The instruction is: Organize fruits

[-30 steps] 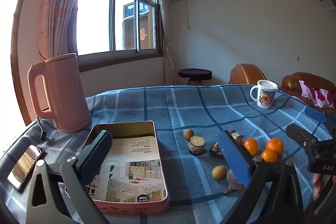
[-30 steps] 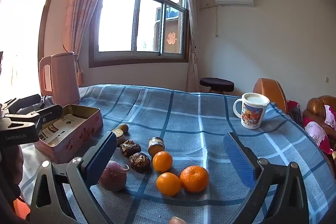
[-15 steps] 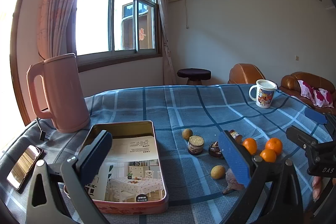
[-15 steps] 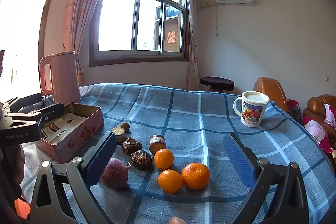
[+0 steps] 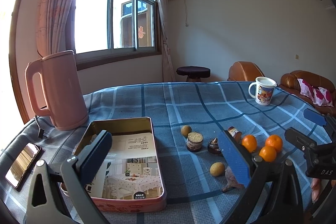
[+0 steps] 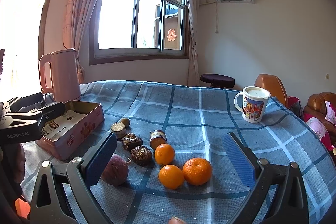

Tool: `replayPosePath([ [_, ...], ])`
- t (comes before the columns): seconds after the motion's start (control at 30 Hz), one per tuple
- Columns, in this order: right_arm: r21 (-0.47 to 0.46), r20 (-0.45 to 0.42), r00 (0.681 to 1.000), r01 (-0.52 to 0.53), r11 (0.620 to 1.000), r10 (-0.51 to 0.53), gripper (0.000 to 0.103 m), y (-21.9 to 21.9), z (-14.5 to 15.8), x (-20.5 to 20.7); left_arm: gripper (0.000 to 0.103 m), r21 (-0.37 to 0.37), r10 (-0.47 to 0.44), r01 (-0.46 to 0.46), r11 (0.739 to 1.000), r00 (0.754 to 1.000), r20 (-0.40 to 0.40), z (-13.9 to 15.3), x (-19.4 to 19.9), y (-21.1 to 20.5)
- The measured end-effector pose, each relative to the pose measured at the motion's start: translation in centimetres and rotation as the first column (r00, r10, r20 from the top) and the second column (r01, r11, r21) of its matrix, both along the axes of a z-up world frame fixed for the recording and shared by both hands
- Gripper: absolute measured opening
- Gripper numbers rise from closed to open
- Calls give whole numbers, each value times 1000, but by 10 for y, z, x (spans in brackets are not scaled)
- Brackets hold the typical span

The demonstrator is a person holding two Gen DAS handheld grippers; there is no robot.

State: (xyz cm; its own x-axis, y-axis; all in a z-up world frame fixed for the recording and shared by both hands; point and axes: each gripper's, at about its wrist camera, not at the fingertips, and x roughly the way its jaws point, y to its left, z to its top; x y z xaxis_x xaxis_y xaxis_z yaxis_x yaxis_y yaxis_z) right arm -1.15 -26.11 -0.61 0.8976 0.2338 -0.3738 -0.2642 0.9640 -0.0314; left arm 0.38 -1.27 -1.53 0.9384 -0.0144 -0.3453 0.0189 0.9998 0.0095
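The left gripper stands wide open and holds nothing, low in the left wrist frame; its left pad sits in front of the open tin box at lower centre-left, its right pad in front of the fruit at lower right. The tin has a pink wall and a printed sheet lying inside it; it rests on the surface, which is covered with a blue checked cloth. To the right of the tin lie a small yellow-brown fruit, a second like it farther back, and a small round jar just beside that second one; three oranges cluster at the right, close together. A pink kettle stands at the left of the frame behind the tin, a phone lies at far left, and a printed mug stands at upper right, well apart from the fruit.

The right gripper is likewise wide open and empty, low in the right wrist frame; the three oranges lie between its pads, two of them touching; a purplish round fruit lies just beside the left pad, partly hidden by it; two dark wrinkled fruits lie just behind it. The tin box is at the left of that frame, with the left gripper in front of it at the far left edge.
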Motion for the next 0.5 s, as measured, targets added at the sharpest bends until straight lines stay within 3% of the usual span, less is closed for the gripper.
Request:
replayPosePath([
  [0.5, -1, -11, 1000, -2, 1000, 2, 102, 0, -4, 0, 103, 3, -1, 1, 1000, 1000, -1, -3, -1, -2],
])
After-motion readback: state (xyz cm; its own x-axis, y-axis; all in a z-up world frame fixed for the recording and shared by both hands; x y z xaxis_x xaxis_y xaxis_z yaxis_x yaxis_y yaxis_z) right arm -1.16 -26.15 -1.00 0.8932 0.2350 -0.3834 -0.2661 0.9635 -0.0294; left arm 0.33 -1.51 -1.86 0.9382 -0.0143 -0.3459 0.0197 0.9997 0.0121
